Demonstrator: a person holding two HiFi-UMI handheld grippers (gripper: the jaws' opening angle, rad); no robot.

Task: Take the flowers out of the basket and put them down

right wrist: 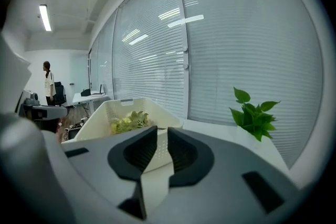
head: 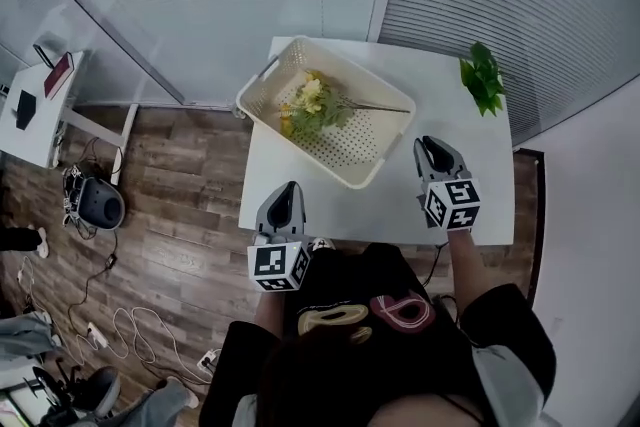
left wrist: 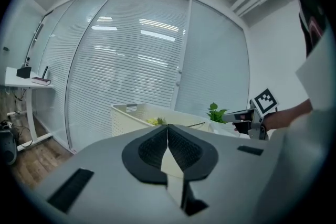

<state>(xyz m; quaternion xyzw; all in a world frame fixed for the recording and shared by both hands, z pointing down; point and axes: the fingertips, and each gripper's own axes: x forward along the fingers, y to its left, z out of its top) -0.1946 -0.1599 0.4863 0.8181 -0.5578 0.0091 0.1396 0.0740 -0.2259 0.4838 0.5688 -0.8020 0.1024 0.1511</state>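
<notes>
A cream perforated basket [head: 262,82] sits tilted across the far left of the white table [head: 440,95]. A bunch of yellow-green flowers [head: 312,105] lies inside it, a thin stem reaching right. My left gripper [head: 286,187] hovers at the table's near left edge, short of the basket, jaws closed together and empty. My right gripper [head: 430,143] is over the table to the right of the basket, a narrow gap between its jaws with nothing in it. The left gripper view shows the basket [left wrist: 126,114] and flowers [left wrist: 156,121] ahead; in the right gripper view the basket [right wrist: 105,117] and flowers [right wrist: 128,120] stand ahead to the left.
A small green leafy plant [head: 483,78] stands at the table's far right corner. Glass walls with blinds run just behind the table. A side desk [head: 40,110] and cables on the wooden floor lie to the left. A person [right wrist: 48,81] stands far off.
</notes>
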